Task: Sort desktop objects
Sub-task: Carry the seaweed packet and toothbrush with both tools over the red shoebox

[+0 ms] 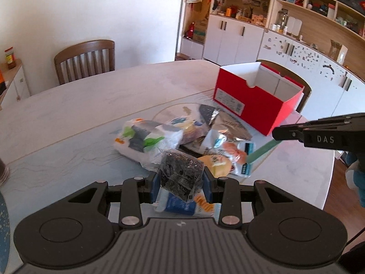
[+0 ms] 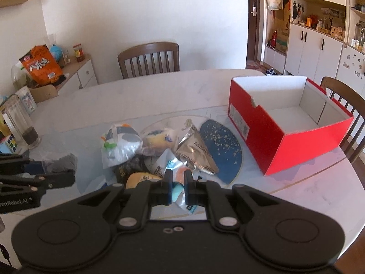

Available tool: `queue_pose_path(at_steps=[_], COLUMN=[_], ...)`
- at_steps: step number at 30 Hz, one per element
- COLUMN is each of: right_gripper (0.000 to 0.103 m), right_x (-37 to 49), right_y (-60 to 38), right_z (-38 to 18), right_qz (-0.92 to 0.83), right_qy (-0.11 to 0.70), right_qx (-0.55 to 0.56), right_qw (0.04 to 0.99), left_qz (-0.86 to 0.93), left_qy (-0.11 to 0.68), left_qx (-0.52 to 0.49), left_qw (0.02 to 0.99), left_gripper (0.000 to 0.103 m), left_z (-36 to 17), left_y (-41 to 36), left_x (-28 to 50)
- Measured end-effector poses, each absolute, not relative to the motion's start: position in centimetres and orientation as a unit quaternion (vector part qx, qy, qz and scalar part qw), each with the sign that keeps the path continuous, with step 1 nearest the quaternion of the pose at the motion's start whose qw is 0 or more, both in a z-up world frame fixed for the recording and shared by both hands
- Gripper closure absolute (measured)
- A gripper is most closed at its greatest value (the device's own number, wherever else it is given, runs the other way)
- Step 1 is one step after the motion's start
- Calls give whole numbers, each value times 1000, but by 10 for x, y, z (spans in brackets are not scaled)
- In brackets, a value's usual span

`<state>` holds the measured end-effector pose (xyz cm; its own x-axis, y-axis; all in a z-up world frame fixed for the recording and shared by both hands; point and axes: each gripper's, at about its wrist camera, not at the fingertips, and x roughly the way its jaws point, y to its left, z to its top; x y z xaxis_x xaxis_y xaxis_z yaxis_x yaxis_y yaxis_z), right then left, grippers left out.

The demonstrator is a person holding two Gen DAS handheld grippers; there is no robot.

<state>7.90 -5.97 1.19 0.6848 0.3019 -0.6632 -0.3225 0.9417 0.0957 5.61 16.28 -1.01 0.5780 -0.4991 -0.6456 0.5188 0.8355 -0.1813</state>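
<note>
One red box (image 2: pixel 282 137); two grippers: left gripper (image 1: pixel 181 182) clamps dark packet (image 1: pixel 181 175).

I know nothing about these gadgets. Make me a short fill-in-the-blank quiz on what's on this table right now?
1. The left gripper is shut on a small packet whose colour is ____.
2. The open cardboard box on the table is ____ on the outside.
3. Nothing lies inside the box; it is ____.
4. The right gripper hovers over the snack pile, its fingers holding ____.

Missing words: black; red; empty; nothing
</note>
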Motion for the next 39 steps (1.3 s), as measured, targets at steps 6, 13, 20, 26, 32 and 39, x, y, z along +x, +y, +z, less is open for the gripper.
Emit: queue_pose_path(at_steps=[6,13,20,26,32,39], right_gripper=[95,95,95,95,95,95], right_x=[93,115,143,164,187,214], right_y=[-82,-122,-162,-191,-218,-240], right_z=[28,46,62,72,75,68], right_qz=[181,200,218,226,226,215], right_qy=[349,336,319,301,291,289], right_qx=[-10,-1,3,-4,-13,-22], right_qw=[920,921,922,926,930,933], left_qz=[-300,-310,-319,-327,-338,-352], left_qy=[361,359,356,349,349,351], left_qx=[25,31,34,46,61,93], left_qw=[883,880,877,877,872,863], left_gripper=[67,67,67,67,67,67], left_z=[1,19,33,43,51,54], left_y=[133,84,30,-14,-54,-101], left_x=[57,64,72,81,88,101])
